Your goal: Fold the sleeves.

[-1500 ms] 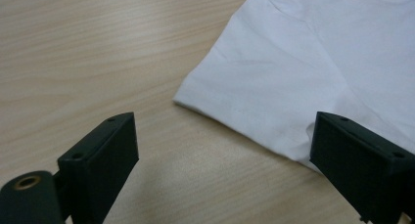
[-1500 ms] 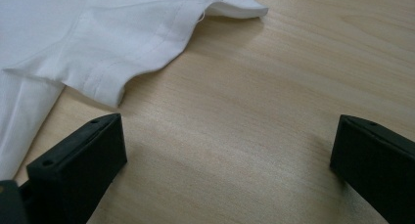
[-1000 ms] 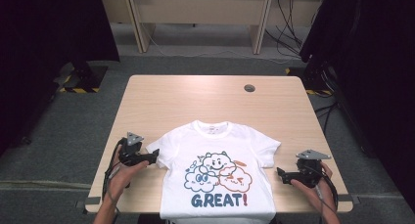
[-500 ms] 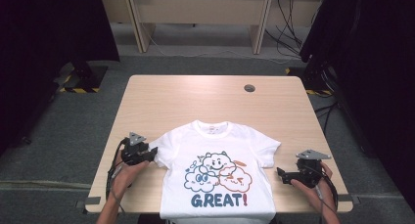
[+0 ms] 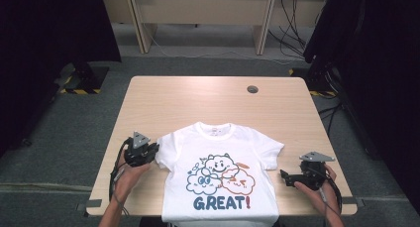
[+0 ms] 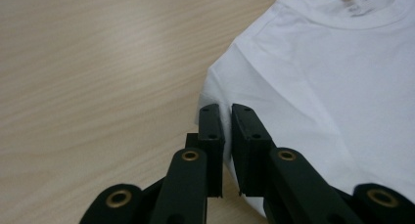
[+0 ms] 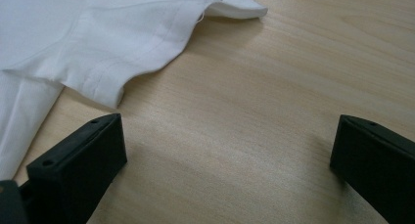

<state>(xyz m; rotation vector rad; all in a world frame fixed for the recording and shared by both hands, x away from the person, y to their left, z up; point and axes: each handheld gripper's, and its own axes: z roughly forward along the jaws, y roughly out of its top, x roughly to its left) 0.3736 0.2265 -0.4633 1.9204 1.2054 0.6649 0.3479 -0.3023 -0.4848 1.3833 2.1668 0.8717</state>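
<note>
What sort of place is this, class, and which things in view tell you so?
Probably a lab or recording room: a bare wooden table on grey carpet, dark curtains at both sides, and cables running to wall sockets.

In the high view the hem of the white cotton T-shirt with its cartoon cloud print (image 5: 220, 180) runs off the near rim of the pale wooden tabletop (image 5: 208, 100), so its lower end is hidden at the bottom of the frame. The person's forearms are cut off by the same bottom edge. In the left gripper view the shirt leaves the frame at right and top, and the small neck label at the upper right is too blurred to read. Whether fabric lies between the left gripper (image 6: 225, 119) jaws, just closed at the sleeve edge, cannot be told. In the right gripper view the shirt is cut off at the upper left, and the right gripper (image 7: 227, 150) jaws are cropped at the lower corners.
</note>
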